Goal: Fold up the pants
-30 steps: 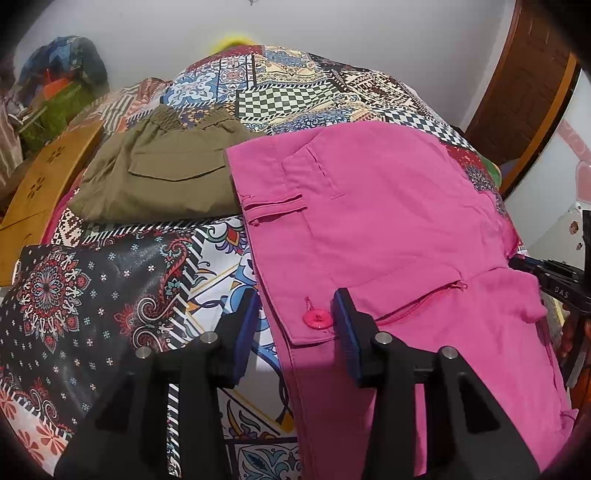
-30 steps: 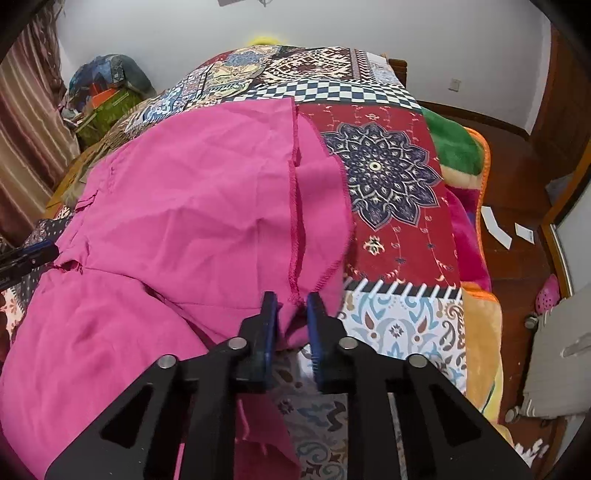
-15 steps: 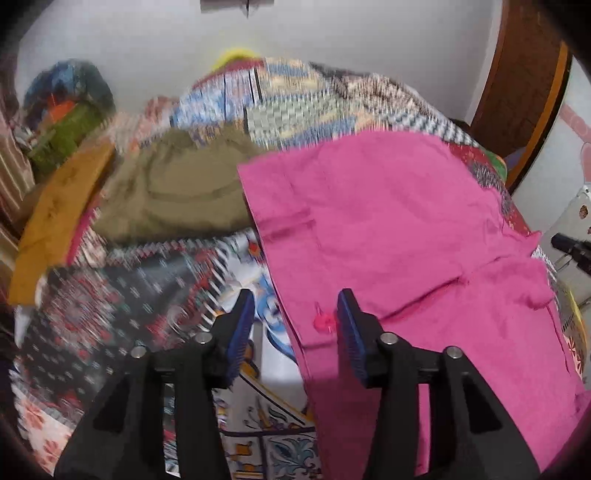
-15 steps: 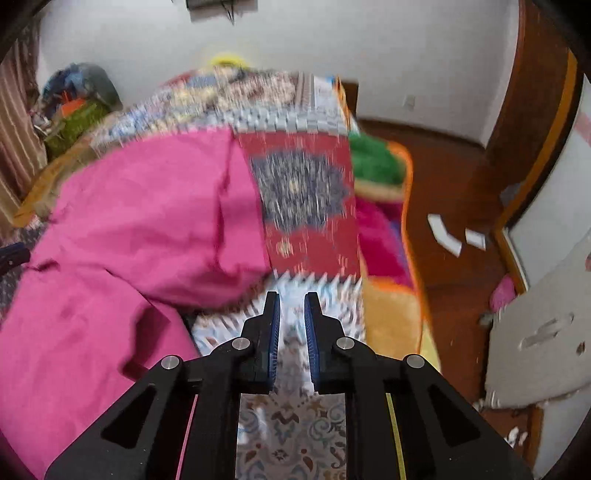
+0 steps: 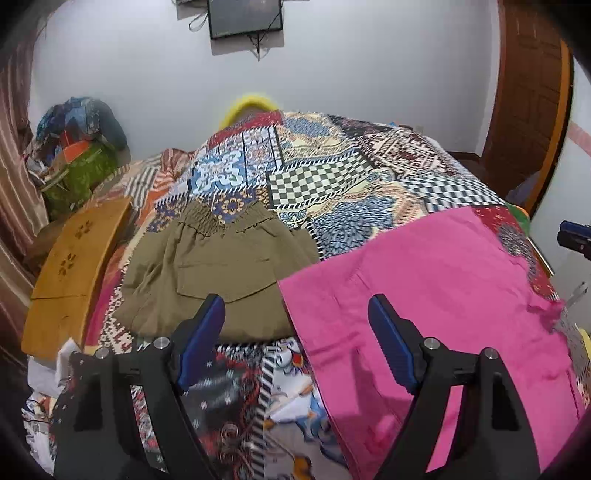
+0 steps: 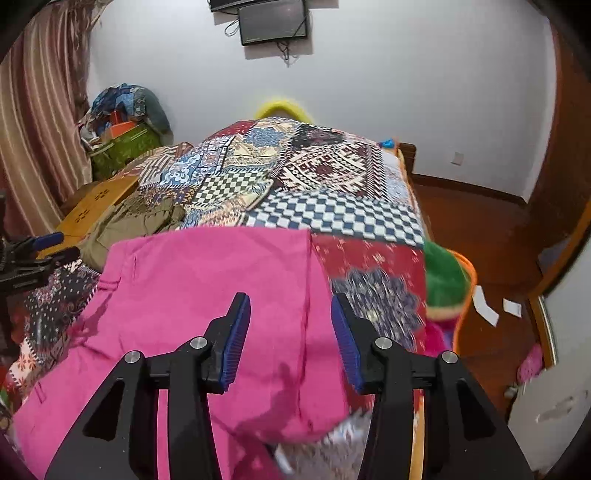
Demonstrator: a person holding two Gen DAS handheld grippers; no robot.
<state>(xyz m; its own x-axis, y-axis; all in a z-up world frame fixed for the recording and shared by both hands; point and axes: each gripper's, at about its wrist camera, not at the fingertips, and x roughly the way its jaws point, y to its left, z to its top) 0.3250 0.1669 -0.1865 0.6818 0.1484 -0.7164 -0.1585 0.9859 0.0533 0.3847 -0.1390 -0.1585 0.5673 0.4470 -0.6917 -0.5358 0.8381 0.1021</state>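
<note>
Now both grippers, left and right, apparently hover empty over pink pants, jaws just opened.

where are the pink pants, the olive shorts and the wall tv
pink pants [image 6: 207, 280]: right wrist view, flat top layer of the fold
olive shorts [image 5: 221, 266]: left wrist view, front panel above the pocket flap
wall tv [image 6: 273, 20]: right wrist view, dark screen

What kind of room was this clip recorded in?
Most likely a home bedroom: a bed under a patchwork cover with pink pants and an olive garment laid on it, a wall-mounted screen, and a striped curtain.
</note>
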